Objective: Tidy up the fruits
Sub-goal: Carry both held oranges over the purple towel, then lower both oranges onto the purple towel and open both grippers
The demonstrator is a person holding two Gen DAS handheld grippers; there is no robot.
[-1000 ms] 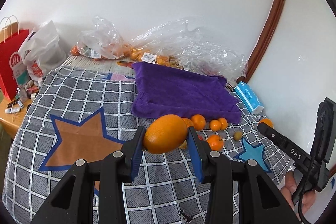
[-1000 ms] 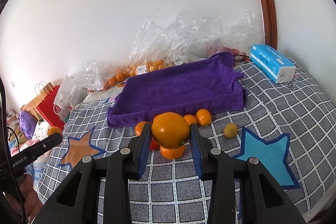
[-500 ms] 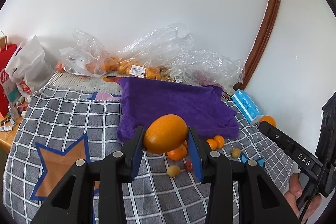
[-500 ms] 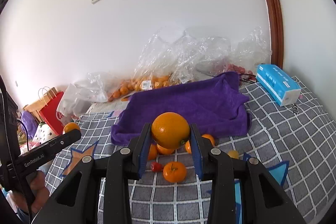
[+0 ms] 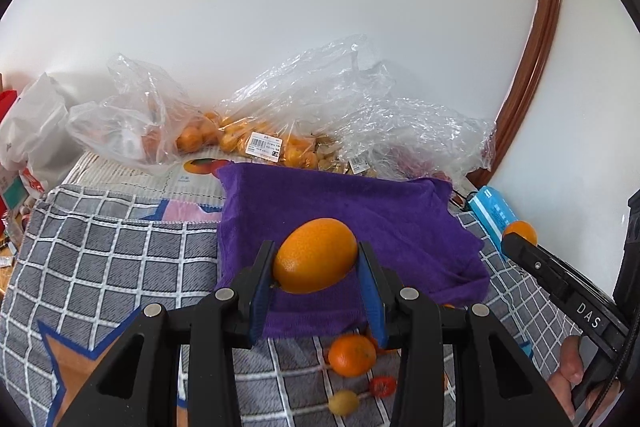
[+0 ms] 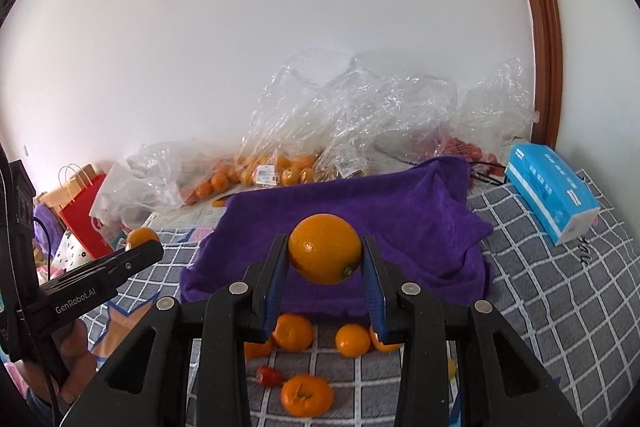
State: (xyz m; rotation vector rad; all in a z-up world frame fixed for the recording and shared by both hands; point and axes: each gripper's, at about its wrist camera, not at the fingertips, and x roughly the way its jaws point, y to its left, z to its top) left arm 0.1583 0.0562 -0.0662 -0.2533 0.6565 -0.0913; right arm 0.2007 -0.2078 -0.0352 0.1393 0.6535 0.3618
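My left gripper (image 5: 316,263) is shut on a large oval orange (image 5: 316,254), held above the near edge of the purple towel (image 5: 360,211). My right gripper (image 6: 325,258) is shut on a round orange (image 6: 325,247) over the same purple towel (image 6: 400,223). Several small tangerines (image 6: 291,331) lie on the checked cloth just before the towel, with a small red fruit (image 6: 269,375) and a small yellow fruit (image 5: 343,402). The right gripper's side (image 5: 560,275) shows at the right edge of the left wrist view, the left gripper's side (image 6: 100,273) at the left edge of the right wrist view.
Clear plastic bags (image 5: 288,123) with more oranges lie along the white wall behind the towel. A blue tissue pack (image 6: 552,195) sits right of the towel. A red paper bag (image 6: 82,211) and a white bag (image 5: 32,131) stand at the far left.
Both grippers have moved forward with their oranges, from over the checked cloth to over the towel's near edge. The loose tangerines now lie below and behind the fingertips.
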